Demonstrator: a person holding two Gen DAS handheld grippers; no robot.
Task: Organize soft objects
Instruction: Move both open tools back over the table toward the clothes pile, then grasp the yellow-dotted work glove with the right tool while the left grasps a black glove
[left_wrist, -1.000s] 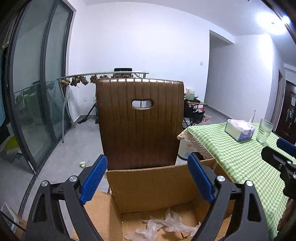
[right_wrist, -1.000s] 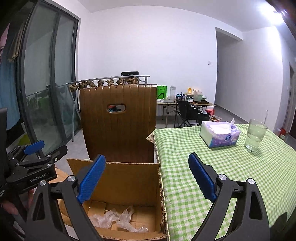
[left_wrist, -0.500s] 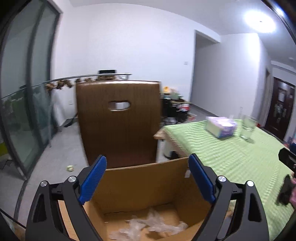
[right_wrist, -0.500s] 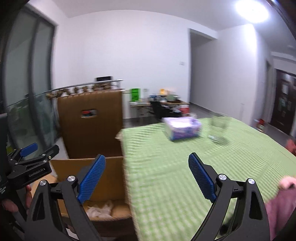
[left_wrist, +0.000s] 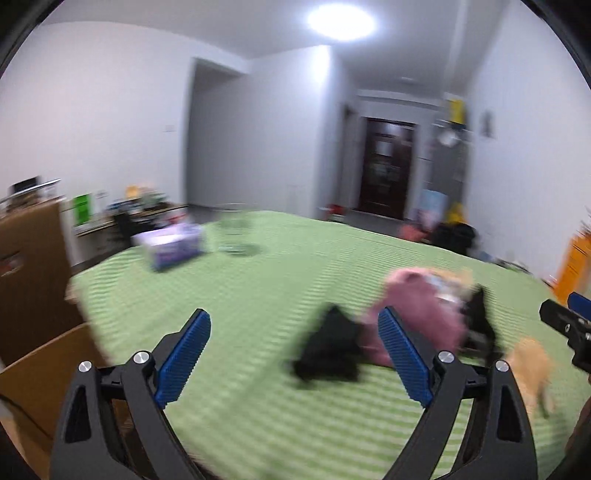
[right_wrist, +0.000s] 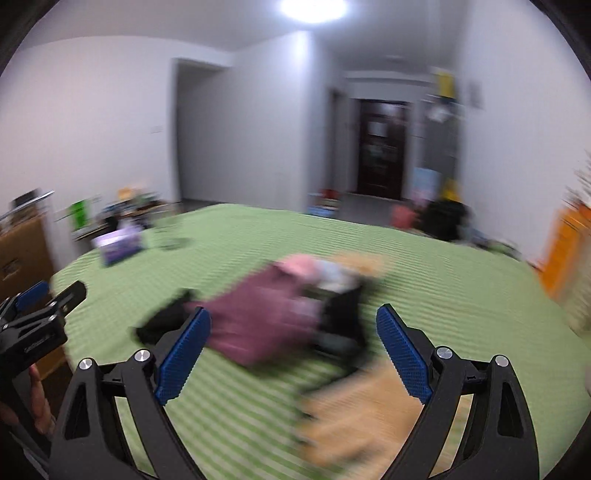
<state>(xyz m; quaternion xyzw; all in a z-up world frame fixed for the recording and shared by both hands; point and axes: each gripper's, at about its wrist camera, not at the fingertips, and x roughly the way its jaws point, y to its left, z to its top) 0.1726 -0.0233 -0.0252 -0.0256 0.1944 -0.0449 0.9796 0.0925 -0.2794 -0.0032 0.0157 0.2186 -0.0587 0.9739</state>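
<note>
A blurred heap of soft things lies on the green checked tablecloth (left_wrist: 240, 295): a pink cloth (left_wrist: 424, 310) (right_wrist: 266, 314), a black cloth (left_wrist: 328, 347) (right_wrist: 162, 321), another dark piece (right_wrist: 343, 310) and tan plush pieces (left_wrist: 532, 362) (right_wrist: 362, 410). My left gripper (left_wrist: 293, 358) is open above the cloth, left of the heap, with nothing between its fingers. My right gripper (right_wrist: 293, 354) is open just in front of the pink cloth, holding nothing. The cardboard box (left_wrist: 40, 387) shows at the left wrist view's lower left edge.
A purple tissue box (left_wrist: 170, 247) (right_wrist: 120, 245) and a drinking glass (left_wrist: 236, 229) stand at the far left of the table. A brown chair back (left_wrist: 26, 266) rises beside the box. An orange object (right_wrist: 565, 258) is at the right.
Both grippers have swung right, away from the cardboard box and chair, over to the heap of soft things on the table. Both stay open and hold nothing.
</note>
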